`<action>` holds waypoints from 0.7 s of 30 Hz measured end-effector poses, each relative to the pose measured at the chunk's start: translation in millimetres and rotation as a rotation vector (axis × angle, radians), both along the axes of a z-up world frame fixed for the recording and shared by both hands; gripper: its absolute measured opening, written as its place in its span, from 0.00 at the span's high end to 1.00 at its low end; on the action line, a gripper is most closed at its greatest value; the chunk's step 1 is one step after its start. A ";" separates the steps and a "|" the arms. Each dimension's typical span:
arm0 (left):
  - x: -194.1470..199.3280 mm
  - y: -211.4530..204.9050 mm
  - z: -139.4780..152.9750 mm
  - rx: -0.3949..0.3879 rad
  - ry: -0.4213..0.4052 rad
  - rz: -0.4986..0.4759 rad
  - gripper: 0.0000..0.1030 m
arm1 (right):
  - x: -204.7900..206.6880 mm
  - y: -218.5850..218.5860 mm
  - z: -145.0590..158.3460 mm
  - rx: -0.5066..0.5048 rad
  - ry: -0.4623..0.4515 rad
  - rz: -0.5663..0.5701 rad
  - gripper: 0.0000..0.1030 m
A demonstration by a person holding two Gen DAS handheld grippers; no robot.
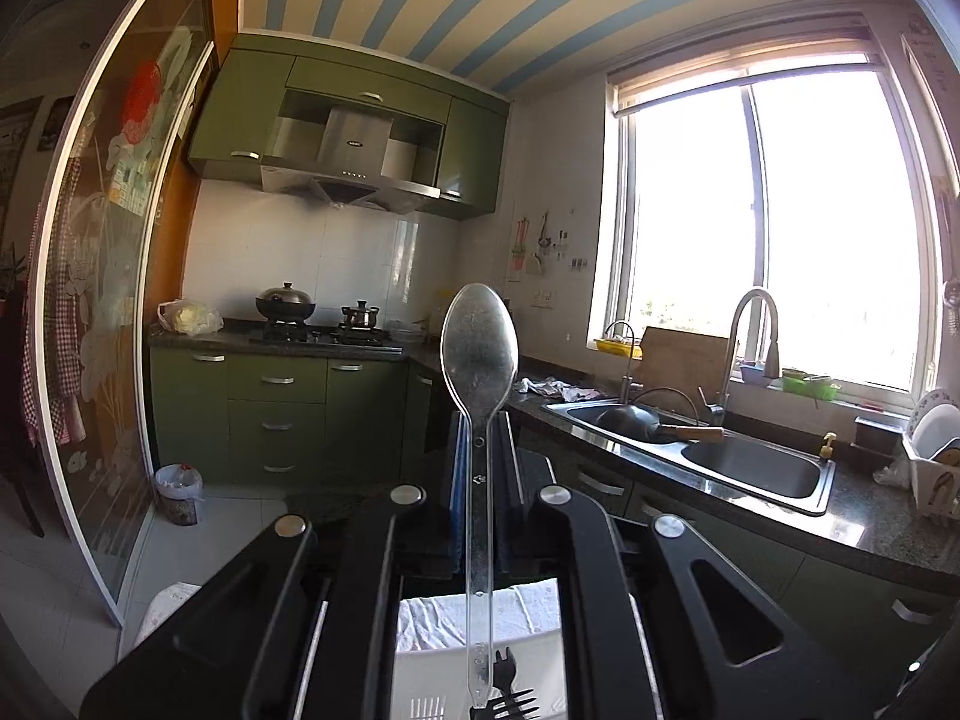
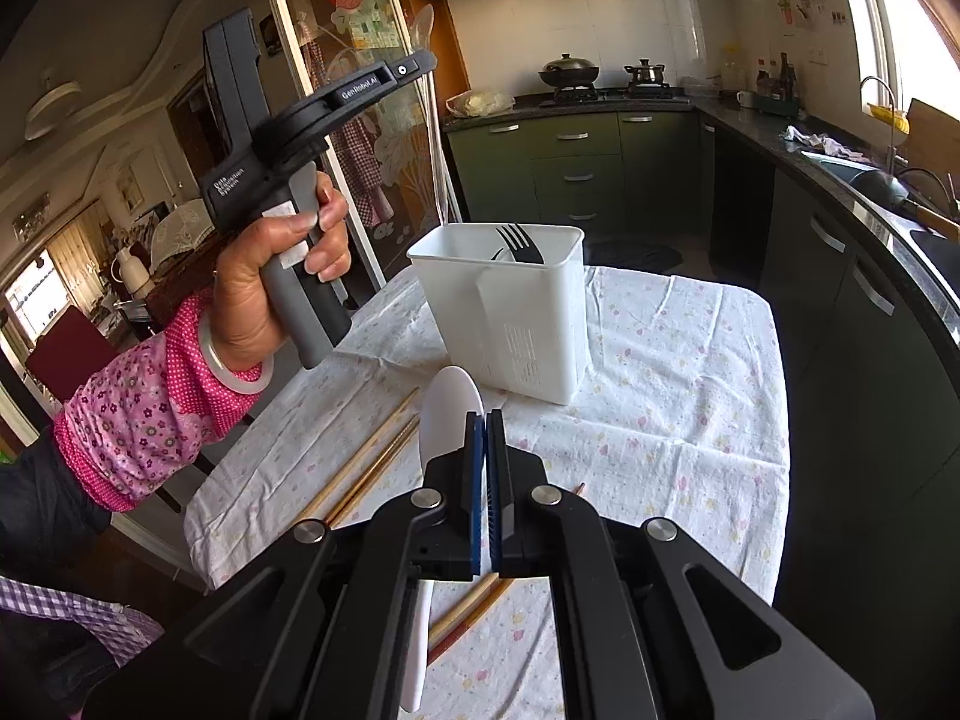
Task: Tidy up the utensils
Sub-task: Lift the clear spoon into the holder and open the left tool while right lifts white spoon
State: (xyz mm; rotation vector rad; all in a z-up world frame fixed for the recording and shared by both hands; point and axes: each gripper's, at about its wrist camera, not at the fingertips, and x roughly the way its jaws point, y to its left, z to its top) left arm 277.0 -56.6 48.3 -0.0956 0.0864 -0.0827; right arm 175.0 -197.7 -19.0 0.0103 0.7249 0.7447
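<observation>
My left gripper point(image 1: 480, 420) is clenched on a clear spoon point(image 1: 480, 354), held upright with the bowl above the fingertips and the handle running down between the arms. Its lower end hangs over the white bin point(image 2: 510, 312), where black forks point(image 1: 507, 699) show only as tines at the bottom edge of the left view. In the right view the spoon is a faint shape past the raised left gripper, hard to make out against the glass door point(image 2: 360, 120).

My right gripper point(image 2: 486, 450) has its pads pressed together with nothing between them that I can see. Just beyond and beneath it lies a white spoon point(image 2: 447, 420), its handle partly hidden under the gripper body. Chopsticks point(image 2: 372, 462) lie to its left, their near ends cut off by the gripper.

The bin stands toward the far side of a table under a flowered cloth point(image 2: 660, 420). Around it is a kitchen: green cabinets point(image 2: 576, 162), a stove with pots point(image 2: 600, 84) at the far wall, a sink point(image 1: 720, 450) and a bright window point(image 1: 780, 228) on the right.
</observation>
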 end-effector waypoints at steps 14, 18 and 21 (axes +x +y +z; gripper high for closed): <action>-7.1 9.9 -64.9 0.012 0.166 0.019 0.66 | 32.4 20.0 35.8 0.043 -0.102 -0.077 0.98; -33.8 31.1 -62.3 -0.058 0.198 0.025 0.66 | 55.7 29.7 54.0 0.078 -0.158 -0.141 0.98; -59.9 44.2 -64.2 -0.082 0.223 0.018 0.65 | 79.2 38.8 70.6 0.130 -0.220 -0.206 0.98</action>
